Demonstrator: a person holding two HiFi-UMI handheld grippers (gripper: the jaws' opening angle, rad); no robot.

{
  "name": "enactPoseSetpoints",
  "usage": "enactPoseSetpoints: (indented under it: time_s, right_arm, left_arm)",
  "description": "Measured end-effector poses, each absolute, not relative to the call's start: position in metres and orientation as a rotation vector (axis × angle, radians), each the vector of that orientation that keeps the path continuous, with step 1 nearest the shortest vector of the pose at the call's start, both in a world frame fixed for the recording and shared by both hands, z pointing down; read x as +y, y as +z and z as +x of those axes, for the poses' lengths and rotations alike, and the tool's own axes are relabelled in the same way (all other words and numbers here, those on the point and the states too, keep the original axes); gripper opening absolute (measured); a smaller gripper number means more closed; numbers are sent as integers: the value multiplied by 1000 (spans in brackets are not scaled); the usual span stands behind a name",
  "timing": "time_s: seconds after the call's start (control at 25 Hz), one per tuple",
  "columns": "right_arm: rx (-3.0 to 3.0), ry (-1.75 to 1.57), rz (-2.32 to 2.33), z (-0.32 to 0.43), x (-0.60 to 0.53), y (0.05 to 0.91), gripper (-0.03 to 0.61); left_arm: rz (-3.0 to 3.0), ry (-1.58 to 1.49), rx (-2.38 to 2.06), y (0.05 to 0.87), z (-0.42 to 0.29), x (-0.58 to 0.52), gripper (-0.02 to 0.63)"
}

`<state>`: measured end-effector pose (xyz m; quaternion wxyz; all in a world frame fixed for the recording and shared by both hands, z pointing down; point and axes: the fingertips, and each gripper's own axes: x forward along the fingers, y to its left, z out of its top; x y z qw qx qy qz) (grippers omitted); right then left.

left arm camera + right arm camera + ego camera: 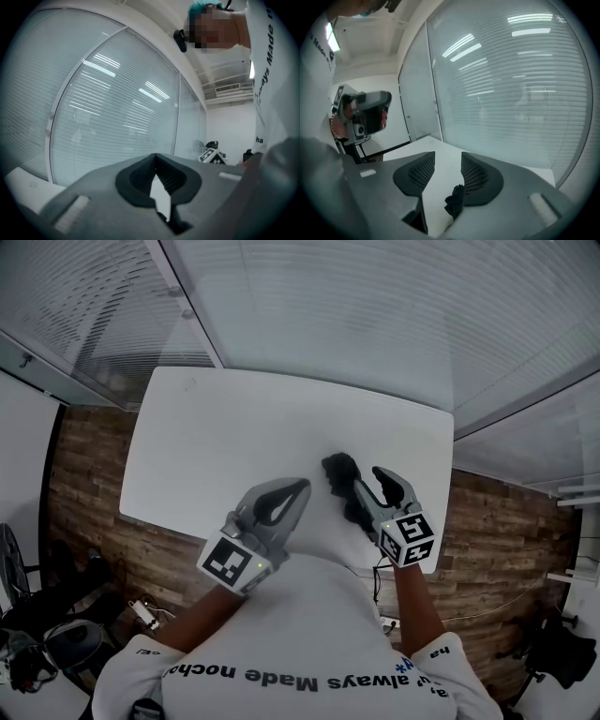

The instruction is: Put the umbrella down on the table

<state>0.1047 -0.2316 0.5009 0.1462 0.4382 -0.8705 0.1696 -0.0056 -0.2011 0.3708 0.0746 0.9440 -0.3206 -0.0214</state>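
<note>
We see the umbrella (339, 472), folded into a dark, crumpled bundle, lying on the white table (234, 427) towards its near right part, so the task itself looks done or very nearly so. The right gripper (386, 482) hangs just above and beside it with its jaws standing moderately apart and nothing pressed between them. In the right gripper view the umbrella (454, 201) shows low in the gap between the jaws, on the table (422, 143) and apart from both pads. The left gripper (298, 488) has its jaw tips together on nothing, which the left gripper view confirms (155, 158), and it hovers to the left of the umbrella. The main risk we judge here is the loose black fabric: a fold or strap could catch on the lower edge of a right jaw, so that any lift drags the bundle along or tips it over. A second risk is the position itself, since the umbrella seems to lie close to the table's near edge, next to the person's body. A careless sweep of either gripper, or a brush from the shirt, could push it towards that edge and off. We cannot tell whether the bundle rests flat or is propped on its handle.
</note>
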Motion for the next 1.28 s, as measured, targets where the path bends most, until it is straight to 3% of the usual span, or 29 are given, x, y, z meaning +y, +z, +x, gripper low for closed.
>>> enactPoseSetpoints:
  time_s: [0.52,1.28]
  right_arm:
    - [-2752,98,1346,72,-189,367,32]
    - [-2754,68,1469,79,-170,341,20]
  left_arm:
    - [2818,-81,-946,365,-5,-207,3]
    - [2821,-91,-946,362,-1,-197,3]
